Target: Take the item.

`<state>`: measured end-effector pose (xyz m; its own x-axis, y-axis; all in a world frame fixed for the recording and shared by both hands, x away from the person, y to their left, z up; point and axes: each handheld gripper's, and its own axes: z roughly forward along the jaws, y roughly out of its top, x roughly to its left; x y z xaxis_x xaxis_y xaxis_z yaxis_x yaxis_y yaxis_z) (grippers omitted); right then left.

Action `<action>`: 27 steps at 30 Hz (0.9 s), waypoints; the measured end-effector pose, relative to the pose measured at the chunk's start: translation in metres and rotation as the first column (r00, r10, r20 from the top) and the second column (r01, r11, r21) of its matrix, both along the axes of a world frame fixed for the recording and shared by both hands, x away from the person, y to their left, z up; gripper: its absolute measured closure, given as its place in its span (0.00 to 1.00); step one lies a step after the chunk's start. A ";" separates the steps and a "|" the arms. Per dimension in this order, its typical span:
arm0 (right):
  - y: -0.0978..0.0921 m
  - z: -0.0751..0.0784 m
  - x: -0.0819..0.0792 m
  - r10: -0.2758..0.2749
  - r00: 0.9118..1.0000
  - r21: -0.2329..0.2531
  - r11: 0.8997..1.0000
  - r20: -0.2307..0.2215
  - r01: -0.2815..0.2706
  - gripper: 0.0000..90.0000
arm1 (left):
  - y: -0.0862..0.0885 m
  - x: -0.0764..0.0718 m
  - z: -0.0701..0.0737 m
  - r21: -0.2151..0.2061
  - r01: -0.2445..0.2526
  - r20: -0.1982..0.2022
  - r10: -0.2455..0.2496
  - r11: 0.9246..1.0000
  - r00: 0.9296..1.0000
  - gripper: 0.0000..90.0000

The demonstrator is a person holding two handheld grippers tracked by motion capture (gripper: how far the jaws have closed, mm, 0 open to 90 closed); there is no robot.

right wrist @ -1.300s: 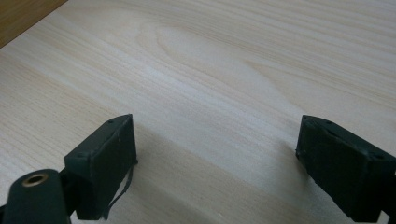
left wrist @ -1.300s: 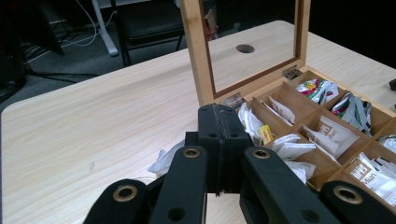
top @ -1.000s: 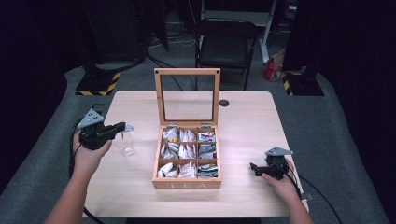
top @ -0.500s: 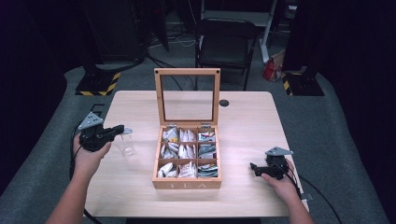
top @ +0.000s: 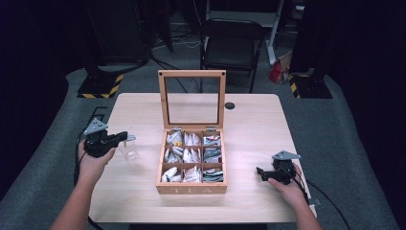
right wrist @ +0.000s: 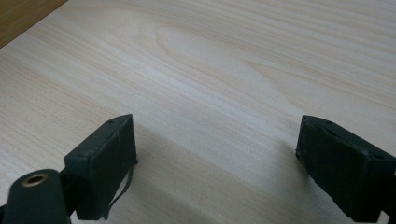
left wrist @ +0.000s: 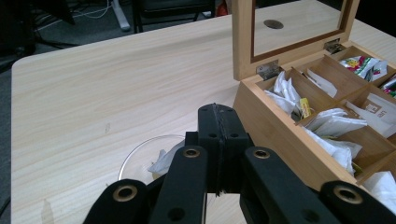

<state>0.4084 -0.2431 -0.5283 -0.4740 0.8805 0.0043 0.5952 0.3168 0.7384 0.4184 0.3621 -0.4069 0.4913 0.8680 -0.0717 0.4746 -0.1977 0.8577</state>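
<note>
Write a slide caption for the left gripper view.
Shut left gripper above a glass cup holding a tea bag, beside the open tea box.

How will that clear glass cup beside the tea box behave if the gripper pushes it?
The clear glass cup looks thin-walled and small, so probably light and fragile. It stands upright on the smooth wooden table, so it would likely slide, or tip if pushed high.

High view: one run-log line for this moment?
left gripper: shut, over clear glass cup | right gripper: open, idle | wooden tea box: lid up
</note>
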 end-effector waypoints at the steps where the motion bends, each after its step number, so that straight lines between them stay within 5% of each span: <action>1: -0.001 0.000 0.000 0.005 1.000 -0.007 1.000 0.002 -0.005 0.13 | 0.001 0.000 -0.001 0.000 0.003 -0.004 -0.003 1.000 1.000 1.00; 27: 0.000 0.000 0.000 0.000 1.000 0.000 1.000 0.000 0.000 0.13 | 0.003 0.001 -0.012 -0.007 -0.014 -0.029 0.014 1.000 0.999 0.96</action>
<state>0.4084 -0.2431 -0.5283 -0.4743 0.8803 0.0040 0.5950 0.3173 0.7385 0.4199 0.3653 -0.4189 0.4767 0.8742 -0.0923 0.5020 -0.1845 0.8450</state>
